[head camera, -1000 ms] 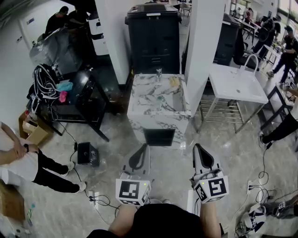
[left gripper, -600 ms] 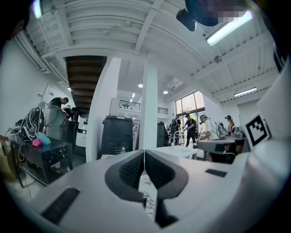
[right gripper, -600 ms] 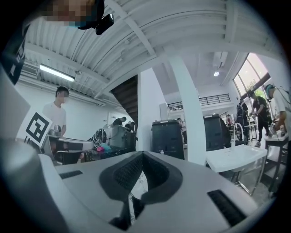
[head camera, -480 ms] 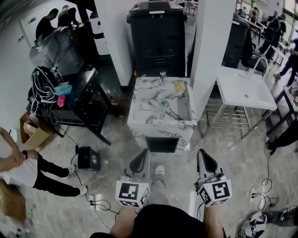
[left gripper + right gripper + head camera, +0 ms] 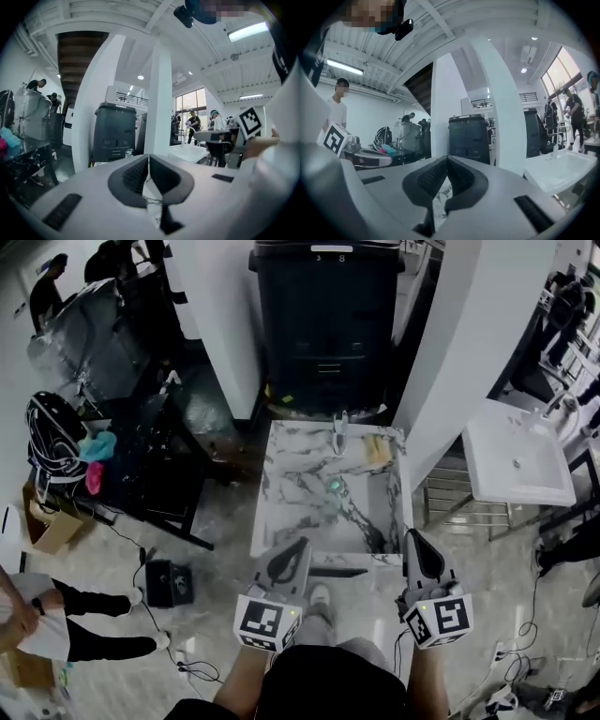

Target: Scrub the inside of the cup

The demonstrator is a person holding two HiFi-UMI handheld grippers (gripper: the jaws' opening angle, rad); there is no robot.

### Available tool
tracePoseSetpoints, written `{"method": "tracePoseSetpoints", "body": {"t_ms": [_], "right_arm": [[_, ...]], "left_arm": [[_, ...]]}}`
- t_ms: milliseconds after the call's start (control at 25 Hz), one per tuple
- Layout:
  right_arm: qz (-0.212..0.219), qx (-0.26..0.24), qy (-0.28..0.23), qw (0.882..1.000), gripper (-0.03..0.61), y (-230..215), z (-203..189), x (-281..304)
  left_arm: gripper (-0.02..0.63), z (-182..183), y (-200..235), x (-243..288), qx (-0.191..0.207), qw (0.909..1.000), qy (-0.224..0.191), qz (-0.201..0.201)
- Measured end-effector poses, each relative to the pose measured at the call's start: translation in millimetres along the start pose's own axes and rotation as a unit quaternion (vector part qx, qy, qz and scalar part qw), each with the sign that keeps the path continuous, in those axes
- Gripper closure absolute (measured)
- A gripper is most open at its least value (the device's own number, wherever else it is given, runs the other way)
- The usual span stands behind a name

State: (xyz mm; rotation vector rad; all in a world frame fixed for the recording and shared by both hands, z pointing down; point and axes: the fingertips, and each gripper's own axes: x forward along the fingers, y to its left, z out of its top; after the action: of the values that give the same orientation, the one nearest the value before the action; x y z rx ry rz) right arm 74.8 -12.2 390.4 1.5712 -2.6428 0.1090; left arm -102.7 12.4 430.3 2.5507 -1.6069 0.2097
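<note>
Clenching on nothing, the left hand-held gripper (image 5: 293, 549) and right hand-held gripper (image 5: 413, 542) arrive at the marble desk (image 5: 291, 474).
Both sets of jaws are pressed together and empty, held at the desk's near edge. A second ago the desk lay well ahead, so the walk-up looks nearly done and scrubbing has not begun. What seems to be the clear cup (image 5: 339, 420) stands at the far edge, just left of a yellow sponge (image 5: 377, 448) — apparently upright, long axis vertical, mouth up, though too small to be sure.

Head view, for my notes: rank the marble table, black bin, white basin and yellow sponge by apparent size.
Largest: black bin and marble table, too alike to rank; the bin stands farther off.
Then: white basin.
Smallest: yellow sponge.
</note>
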Motion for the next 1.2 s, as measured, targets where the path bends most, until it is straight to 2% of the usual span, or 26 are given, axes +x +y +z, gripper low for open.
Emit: {"method": "tracePoseSetpoints", "body": {"t_ms": [240, 320, 400, 440, 480, 520, 600, 640, 680, 760, 840, 920, 1000, 1120, 1200], "right_arm": [[0.003, 0.004, 0.017, 1.0, 0.571, -27.4, 0.8, 67.8], [0.001, 0.007, 0.02, 1.0, 0.571, -38.0, 2.4, 81.4], [0.005, 0.006, 0.02, 1.0, 0.571, -46.1, 6.7, 94.2], [0.006, 0.005, 0.022, 1.0, 0.571, -49.3, 8.1, 99.5], [0.007, 0.004, 0.023, 1.0, 0.571, -52.5, 9.0, 102.8], [0.006, 0.005, 0.025, 1.0, 0.571, -55.9, 9.3, 104.0], [0.003, 0.007, 0.03, 1.0, 0.571, -63.7, 7.2, 103.4], [0.001, 0.008, 0.035, 0.999, 0.571, -67.6, 4.2, 101.8], [-0.002, 0.011, 0.04, 0.999, 0.571, -71.5, 0.4, 99.5], [-0.009, 0.021, 0.048, 0.999, 0.571, -78.0, -6.5, 94.5], [-0.012, 0.024, 0.054, 0.998, 0.571, -80.8, -12.3, 90.9], [-0.012, 0.026, 0.063, 0.998, 0.571, -80.9, -19.8, 89.0], [-0.01, 0.031, 0.073, 0.997, 0.571, -79.8, -27.5, 88.1], [-0.015, 0.04, 0.083, 0.996, 0.571, -82.3, -35.3, 85.3], [-0.021, 0.044, 0.086, 0.995, 0.571, -84.8, -38.5, 82.4]], "left_arm": [[0.6, 4.5, 35.2, 54.7, -0.001, 0.9998, 0.016, -0.009], [0.6, -5.2, 38.7, 68.9, 0.001, 0.9989, 0.042, -0.022], [0.597, -23.9, 42.9, 85.5, 0.014, 0.995, 0.089, -0.042], [0.574, -35.8, 45.1, 95.4, 0.016, 0.991, 0.119, -0.058], [0.467, -48.0, 45.9, 105.9, 0.012, 0.9854, 0.15, -0.08], [0.401, -60.8, 44.9, 116.9, 0.004, 0.978, 0.179, -0.107], [0.393, -91.1, 40.1, 139.5, 0.003, 0.9568, 0.241, -0.163], [0.393, -110.7, 38.6, 149.8, 0.019, 0.9423, 0.28, -0.183], [0.394, -132.2, 40.4, 159.7, 0.043, 0.9267, 0.321, -0.191], [0.4, -171.3, 52.9, 177.3, 0.081, 0.8948, 0.4, -0.181], [0.408, -204.2, 56.9, 184.7, 0.07, 0.8607, 0.469, -0.185], [0.416, -226.2, 51.2, 187.4, 0.047, 0.8333, 0.512, -0.204], [0.42, -239.2, 48.8, 191.5, 0.051, 0.8132, 0.538, -0.215], [0.445, -256.8, 52.1, 199.3, 0.072, 0.787, 0.575, -0.21], [0.534, -269.6, 54.6, 200.8, 0.074, 0.77, 0.602, -0.197]]}}
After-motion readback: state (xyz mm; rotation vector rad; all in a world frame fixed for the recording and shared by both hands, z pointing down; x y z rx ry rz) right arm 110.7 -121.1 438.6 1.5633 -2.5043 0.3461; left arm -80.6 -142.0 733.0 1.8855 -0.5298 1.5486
